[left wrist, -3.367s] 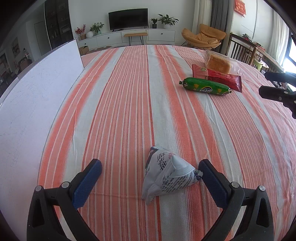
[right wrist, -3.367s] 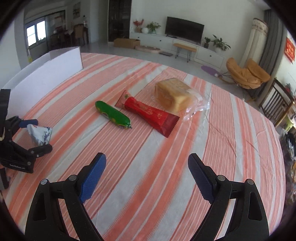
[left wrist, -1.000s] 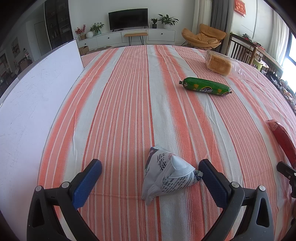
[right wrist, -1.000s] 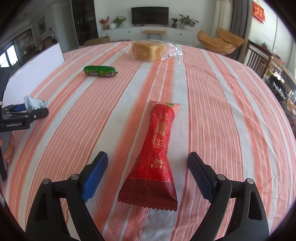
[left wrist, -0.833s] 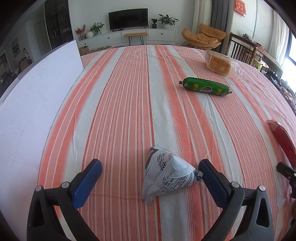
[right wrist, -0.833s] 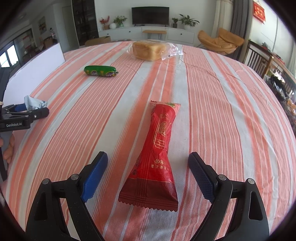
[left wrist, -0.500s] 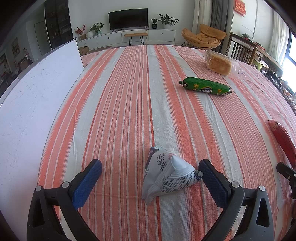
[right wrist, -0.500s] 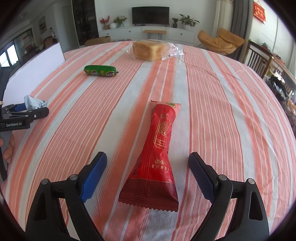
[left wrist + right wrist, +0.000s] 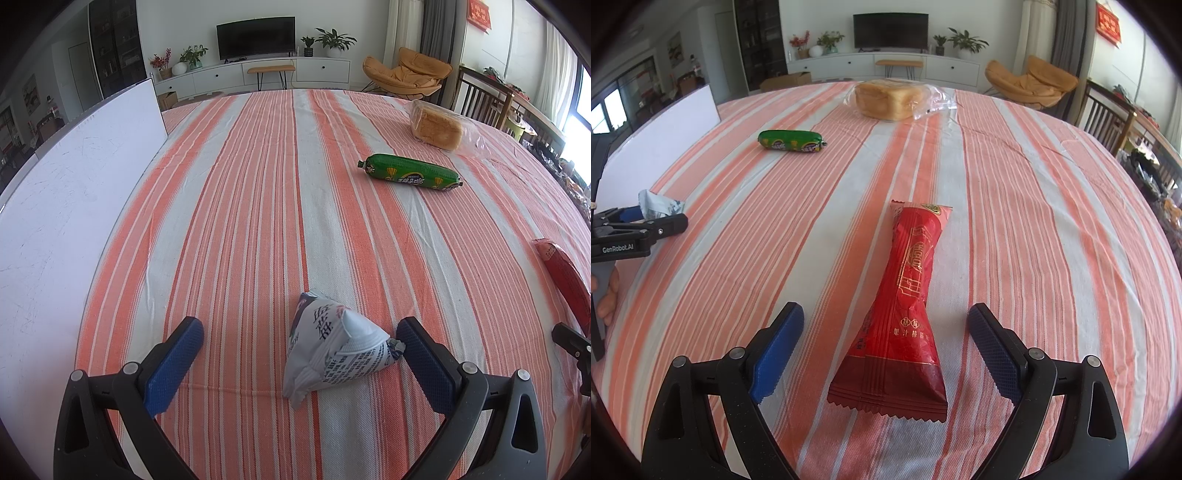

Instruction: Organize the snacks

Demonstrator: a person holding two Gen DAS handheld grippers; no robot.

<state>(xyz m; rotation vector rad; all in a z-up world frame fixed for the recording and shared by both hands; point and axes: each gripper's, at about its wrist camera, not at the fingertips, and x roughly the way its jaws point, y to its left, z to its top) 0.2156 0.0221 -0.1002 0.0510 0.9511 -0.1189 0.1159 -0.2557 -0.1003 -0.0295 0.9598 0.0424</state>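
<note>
1. Right gripper (image 9: 886, 345), nearest in the right wrist view: jaws spread wide, straddling the lower end of the red snack packet (image 9: 907, 306), which lies flat on the striped tablecloth (image 9: 1034, 221) and touches neither pad.
2. Left gripper (image 9: 299, 350), nearest in the left wrist view: jaws likewise spread, with the white pyramid packet (image 9: 332, 349) between them; its crimped tip sits against or just short of the right-hand pad, which of the two cannot be told.
3. Change: a few seconds ago the red snack packet lay far out on the cloth, touching the green sausage (image 9: 790, 141) and just beside the bagged bread (image 9: 890, 99). It now lies on its own in the near row, level with the white pyramid packet. Over the last second nothing has shifted. Judged from this, two of the four snacks are brought forward and set down, and the release looks complete.
4. Middle distance: the green sausage rests alone on the cloth, well apart from both grippers.
5. Far edge: the bagged bread, in clear wrap, untouched. These two appear to be what remains to be gathered.
6. Containers: none is visible. A white board (image 9: 74, 177) stands along the left side of the table; nothing rests in or on it.
</note>
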